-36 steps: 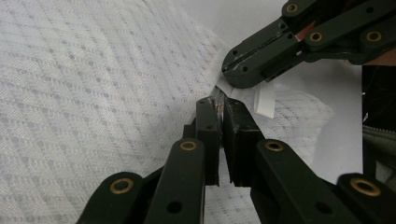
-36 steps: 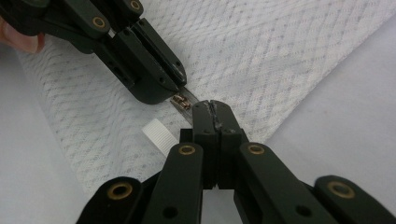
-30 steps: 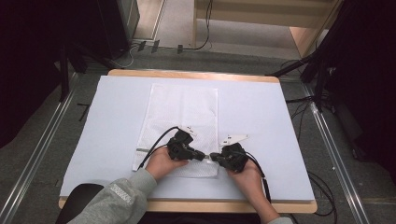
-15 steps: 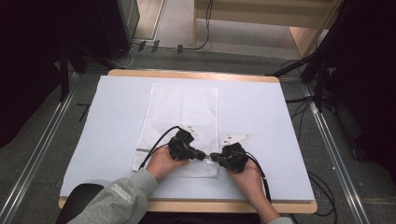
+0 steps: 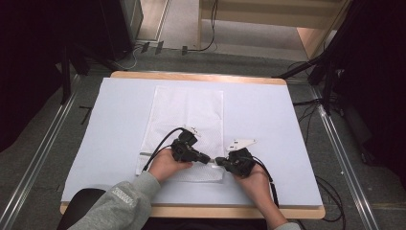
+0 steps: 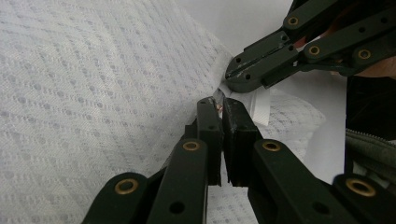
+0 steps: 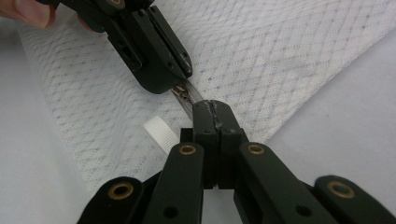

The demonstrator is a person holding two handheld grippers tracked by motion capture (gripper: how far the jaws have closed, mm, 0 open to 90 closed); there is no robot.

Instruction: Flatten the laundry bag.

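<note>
Dark room, black curtains to both sides, cables on the grey floor beyond the table (image 5: 287, 110), which carries a pale blue-white cover on a wooden frame. White mesh laundry bag (image 5: 189, 115) lies flat on it, stretching away from both tongs toward the far edge; its near hem sits right under them.

Person's forearms come in from the near edge, grey sleeve (image 5: 119, 203) on the left side. Left gripper (image 5: 208, 160) and right gripper (image 5: 219, 161) point at each other, tips almost meeting over the bag's near right corner.

Left gripper view: its jaws are pressed together on the small metal zipper pull (image 6: 217, 103), the right gripper's tip just beyond, nearly touching. Right gripper view: right jaws together, pinching the dark zipper strip (image 7: 194, 98) at the bag's edge, with the left gripper just ahead on the same strip. White ribbed tab (image 7: 159, 132) sticks out of the hem just left of the right gripper's jaws.
</note>
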